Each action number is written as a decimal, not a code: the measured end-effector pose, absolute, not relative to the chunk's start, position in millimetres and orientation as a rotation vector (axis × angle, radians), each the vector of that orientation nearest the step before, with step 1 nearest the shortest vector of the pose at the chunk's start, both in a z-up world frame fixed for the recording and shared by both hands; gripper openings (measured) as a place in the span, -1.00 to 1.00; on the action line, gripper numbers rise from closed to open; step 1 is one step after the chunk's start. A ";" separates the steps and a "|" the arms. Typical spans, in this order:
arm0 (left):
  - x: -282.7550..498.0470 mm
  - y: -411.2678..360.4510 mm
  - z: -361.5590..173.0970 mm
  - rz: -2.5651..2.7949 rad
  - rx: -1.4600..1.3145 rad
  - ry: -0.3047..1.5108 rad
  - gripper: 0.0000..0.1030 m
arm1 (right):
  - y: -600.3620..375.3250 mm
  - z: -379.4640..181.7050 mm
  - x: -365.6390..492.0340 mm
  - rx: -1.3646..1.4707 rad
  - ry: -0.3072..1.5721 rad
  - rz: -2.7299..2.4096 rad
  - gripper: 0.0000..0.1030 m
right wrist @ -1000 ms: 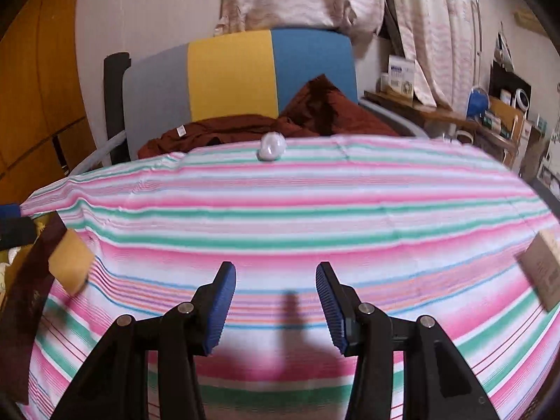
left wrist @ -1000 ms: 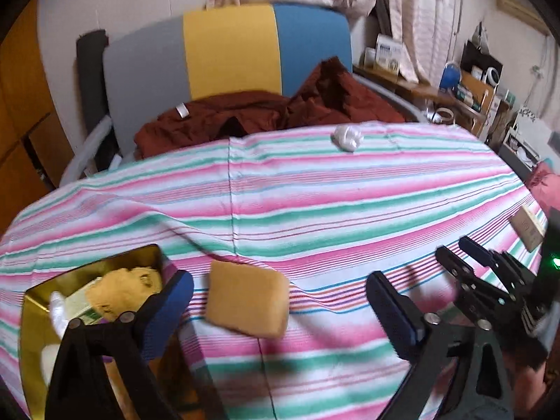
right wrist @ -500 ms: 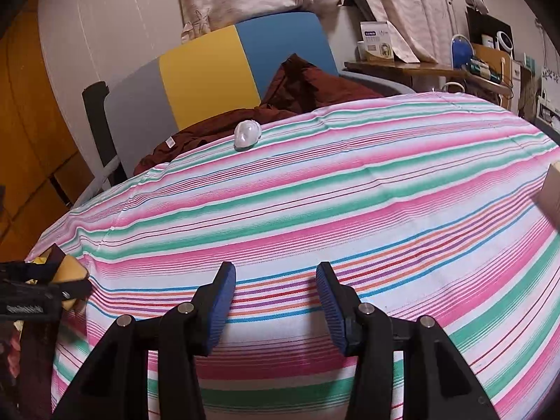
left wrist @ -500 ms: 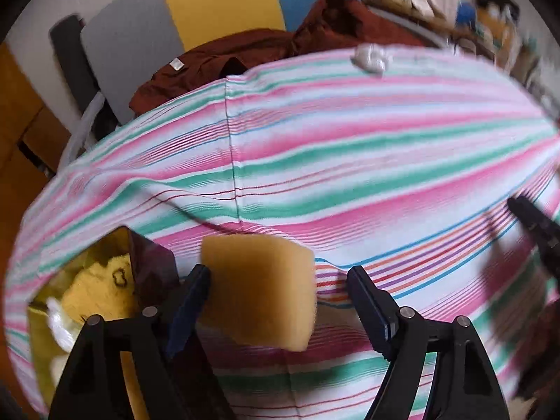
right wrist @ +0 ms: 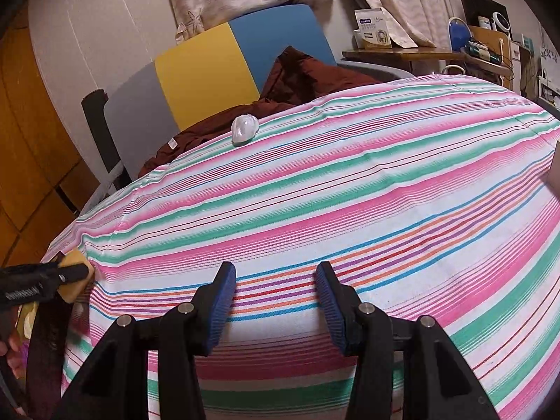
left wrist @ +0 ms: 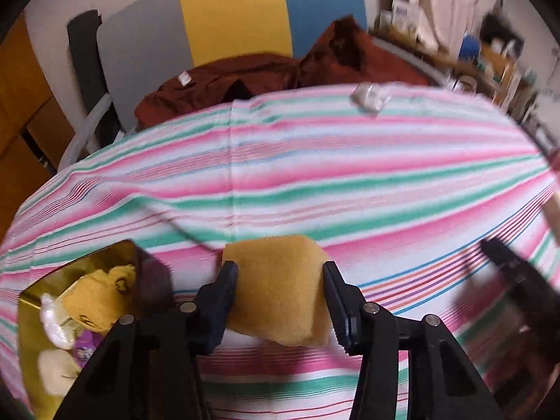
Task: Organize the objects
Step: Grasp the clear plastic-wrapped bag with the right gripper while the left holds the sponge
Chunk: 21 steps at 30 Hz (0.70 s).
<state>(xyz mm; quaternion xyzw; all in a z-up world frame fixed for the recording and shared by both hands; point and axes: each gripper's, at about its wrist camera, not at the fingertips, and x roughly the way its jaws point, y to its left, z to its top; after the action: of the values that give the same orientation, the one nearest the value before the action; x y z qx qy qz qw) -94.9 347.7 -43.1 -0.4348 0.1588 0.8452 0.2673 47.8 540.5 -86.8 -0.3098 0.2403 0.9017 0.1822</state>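
A yellow sponge (left wrist: pixel 280 301) lies on the striped tablecloth (left wrist: pixel 350 182) beside a golden tray (left wrist: pixel 26 301). My left gripper (left wrist: pixel 279 280) is closing, and both pads press the sponge's sides. From the right wrist view the same sponge (right wrist: pixel 75 257) shows at the far left in the left gripper (right wrist: pixel 70 274). My right gripper (right wrist: pixel 276 290) hovers over bare cloth, jaws apart with nothing between them. A white crumpled wad (right wrist: pixel 245 128) sits near the table's far edge.
The tray holds a yellow plush toy (left wrist: pixel 101 290) and pale items. A chair (left wrist: pixel 227 17) with dark red clothing (left wrist: pixel 245 77) stands behind the table. A brown card (right wrist: pixel 554 171) lies at the right edge. A cluttered desk (right wrist: pixel 437 52) is at back right.
My left gripper moved forward and down over the sponge and its jaws narrowed from wide apart to touching it. The right gripper rolled a little and stayed as wide as before.
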 end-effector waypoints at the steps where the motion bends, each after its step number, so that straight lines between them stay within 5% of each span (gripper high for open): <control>1: -90.3 350.3 -39.2 2.278 -1.147 0.402 -0.03 | 540.2 -86.8 47.9 -0.873 0.678 2.546 -0.06; 12: -50.1 374.2 -64.7 2.297 -1.080 0.303 -0.03 | 543.0 -82.7 40.9 -0.937 0.670 2.526 0.00; 21: -29.7 376.0 -80.9 2.360 -0.877 0.396 -0.01 | 564.8 -45.1 -41.9 -0.938 0.445 2.661 0.08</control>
<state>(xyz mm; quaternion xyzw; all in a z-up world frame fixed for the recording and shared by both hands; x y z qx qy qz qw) -29.7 376.0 -80.9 -0.3292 0.1484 0.8856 0.2921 -41.9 564.8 -45.1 -0.3250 0.1542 0.9222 0.1422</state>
